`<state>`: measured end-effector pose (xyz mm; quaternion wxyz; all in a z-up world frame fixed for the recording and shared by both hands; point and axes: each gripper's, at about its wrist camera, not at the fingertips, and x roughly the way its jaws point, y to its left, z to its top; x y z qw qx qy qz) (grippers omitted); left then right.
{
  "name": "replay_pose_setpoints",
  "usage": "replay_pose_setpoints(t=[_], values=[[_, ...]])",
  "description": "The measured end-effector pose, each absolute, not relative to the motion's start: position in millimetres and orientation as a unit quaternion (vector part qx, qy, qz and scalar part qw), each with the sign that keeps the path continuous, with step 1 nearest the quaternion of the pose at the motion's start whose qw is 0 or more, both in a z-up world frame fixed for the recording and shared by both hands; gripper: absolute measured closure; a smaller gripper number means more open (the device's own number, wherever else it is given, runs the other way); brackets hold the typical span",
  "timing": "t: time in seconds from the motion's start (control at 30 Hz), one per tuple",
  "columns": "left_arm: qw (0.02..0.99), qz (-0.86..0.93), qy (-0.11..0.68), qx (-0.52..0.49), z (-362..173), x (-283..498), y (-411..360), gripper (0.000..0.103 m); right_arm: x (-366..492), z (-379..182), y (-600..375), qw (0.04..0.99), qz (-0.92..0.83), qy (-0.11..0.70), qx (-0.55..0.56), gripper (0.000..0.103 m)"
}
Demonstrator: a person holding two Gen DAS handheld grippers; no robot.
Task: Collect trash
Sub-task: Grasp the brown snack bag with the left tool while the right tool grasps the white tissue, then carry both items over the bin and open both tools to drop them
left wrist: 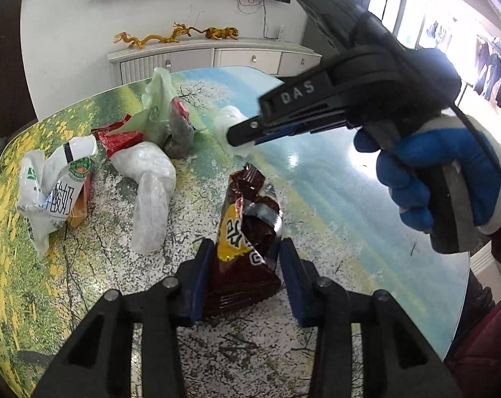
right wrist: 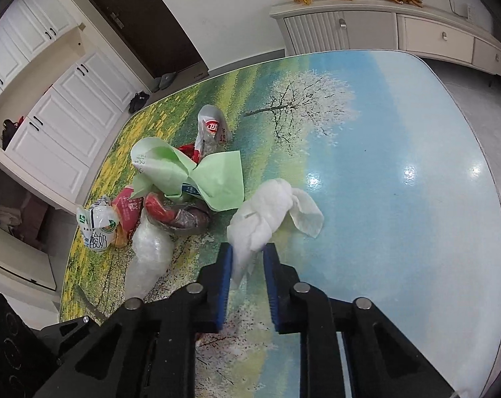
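A crumpled white tissue (right wrist: 270, 212) is pinched by its lower end between the nearly closed blue pads of the right gripper (right wrist: 248, 252), near the middle of the landscape-printed table (right wrist: 399, 182). A dark brown snack bag (left wrist: 247, 242) is bracketed by the partly open jaws of the left gripper (left wrist: 243, 248); whether it is pressed by the pads cannot be told. Further left, a green paper sheet (right wrist: 197, 175), a clear plastic bag (left wrist: 151, 195), a white yogurt wrapper (left wrist: 54, 192) and red wrappers (left wrist: 117, 139) are heaped together.
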<state>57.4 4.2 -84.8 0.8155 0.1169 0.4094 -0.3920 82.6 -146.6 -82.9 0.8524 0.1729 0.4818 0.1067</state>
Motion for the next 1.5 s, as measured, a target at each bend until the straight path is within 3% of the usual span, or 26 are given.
replay_pose_setpoints(t=[0.23,0.8,1.17,1.5], values=[[0.825,-0.367,0.42,0.085,-82.1,48.3,6.7,0.069,60.5,-71.3,-165.3,0.865,0.126,0.452,0.179,0.096],[0.855,-0.332,0.396,0.039,-36.5,23.4,-24.4,0.07,-21.2,-20.7,-235.3,0.902,0.121,0.357,0.208,0.097],[0.835,-0.396,0.378,0.058,-5.9,15.4,-130.4,0.07,-75.1,-32.0,-344.3,0.909,0.018,0.323,0.261,0.097],[0.792,-0.456,0.393,0.101,-12.1,20.1,-264.3,0.07,-102.5,-85.0,-430.1,0.884,-0.061,0.334,0.322,0.097]])
